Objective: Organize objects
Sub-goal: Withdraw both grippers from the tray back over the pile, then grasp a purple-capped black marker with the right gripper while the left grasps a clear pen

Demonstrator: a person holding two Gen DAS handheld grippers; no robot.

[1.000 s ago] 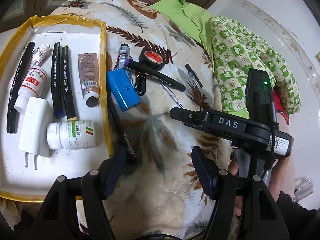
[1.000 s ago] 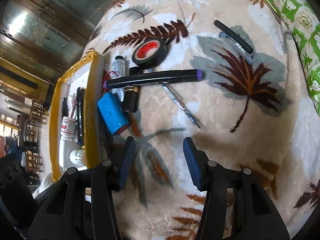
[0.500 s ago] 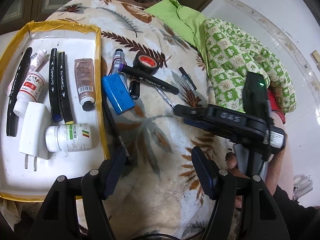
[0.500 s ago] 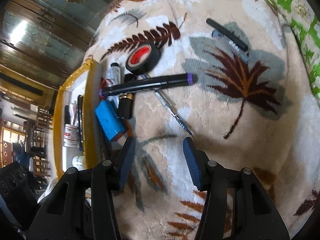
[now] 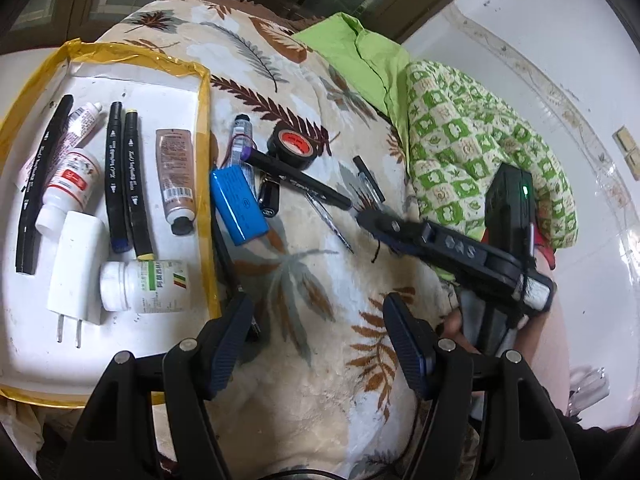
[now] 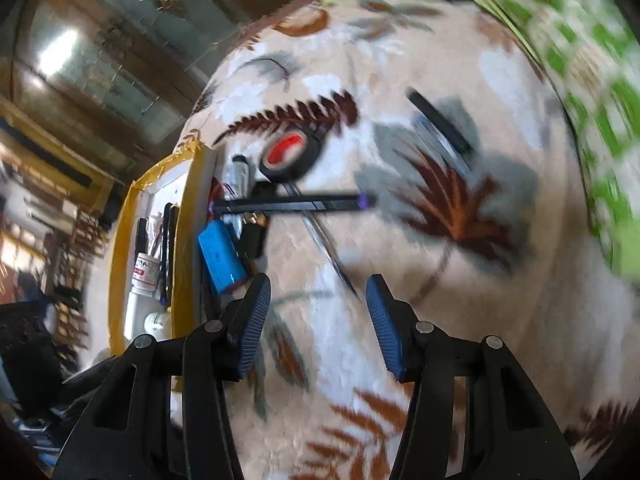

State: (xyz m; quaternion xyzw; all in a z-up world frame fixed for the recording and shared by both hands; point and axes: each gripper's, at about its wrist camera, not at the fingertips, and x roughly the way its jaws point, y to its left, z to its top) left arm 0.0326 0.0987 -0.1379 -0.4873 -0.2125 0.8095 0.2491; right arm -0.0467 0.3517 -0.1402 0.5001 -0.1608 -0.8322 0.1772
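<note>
Loose objects: a cluster lies on the leaf-patterned blanket (image 5: 320, 320), just right of the tray's yellow edge.
Blue battery pack (image 5: 239, 207): flat on the blanket, touching the tray's right rim; in the right wrist view (image 6: 222, 257) it sits just ahead of the right tool's left finger.
Long black marker (image 5: 298, 179): purple-ended, lying slantwise across the cluster, one end over the battery's wires and against the tape roll; also seen at (image 6: 294, 203).
Tape roll (image 5: 295, 146): black with a red core, flat, at the far side of the cluster.
Small grey cylinder (image 5: 242, 137): beside the tape roll, red wire looped around it.
Thin pen (image 5: 329, 222): angled on the blanket below the marker.
Short black pen (image 5: 369, 179): apart from the cluster, nearer the green cloth.
Tray (image 5: 204, 92): white, yellow-taped rim, on the left; it holds three black markers, two white bottles, a brown tube, a small white tube and a white plug adapter.
Green checked cloth (image 5: 480, 152): bunched at the blanket's right edge.
Left tool (image 5: 318, 344): released, fingers wide apart over bare blanket, grasping nothing.
Right tool (image 6: 318, 324): released, fingers spread above the blanket near the thin pen's tip; empty. Seen from the left wrist camera at (image 5: 374, 224), a hand gripping its handle.
Right wrist view: motion-blurred.
</note>
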